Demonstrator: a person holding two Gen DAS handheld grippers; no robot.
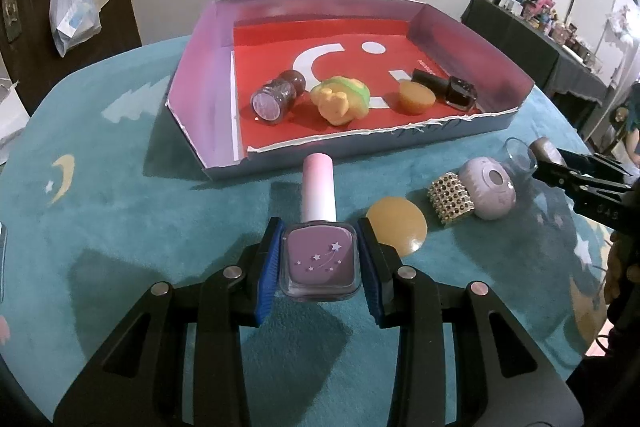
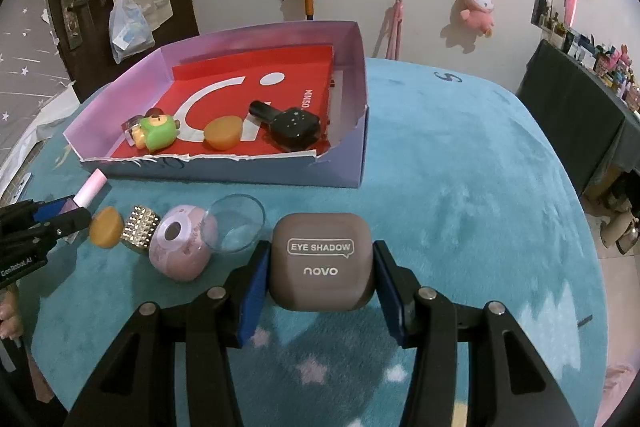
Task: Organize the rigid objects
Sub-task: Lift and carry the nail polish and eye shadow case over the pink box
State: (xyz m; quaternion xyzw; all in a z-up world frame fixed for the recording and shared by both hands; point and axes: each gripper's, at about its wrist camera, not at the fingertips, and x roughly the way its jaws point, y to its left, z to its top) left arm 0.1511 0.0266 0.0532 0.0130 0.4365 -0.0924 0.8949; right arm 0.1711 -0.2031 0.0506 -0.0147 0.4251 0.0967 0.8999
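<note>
Your left wrist view shows the left gripper clamped on a purple nail polish bottle. Both blue pads press the flat sides of the square glass body, and the pink-white cap points away from you toward the cardboard tray. The bottle sits low over the teal cloth; you cannot tell whether it touches.

Only this view shows the glitter bottle lying in the tray beside the yellow-green toy. The right wrist view hides most of it behind that toy.

Your right wrist view shows the right gripper clamped on a taupe eye shadow case. The pads bear on its left and right sides and the printed lid faces up. In the left view only the case's edge shows, at the far right.

The right view alone gives a clear look at the black nail polish bottle in the tray, lying next to the orange half-sphere.

Between the two grippers, a row lies on the cloth:
- an orange disc, just beside the left gripper;
- a studded gold piece;
- a pale pink round case;
- a clear glass cup on its side, near the right gripper.

Both grippers point forward and downward toward the tray's torn near wall.
</note>
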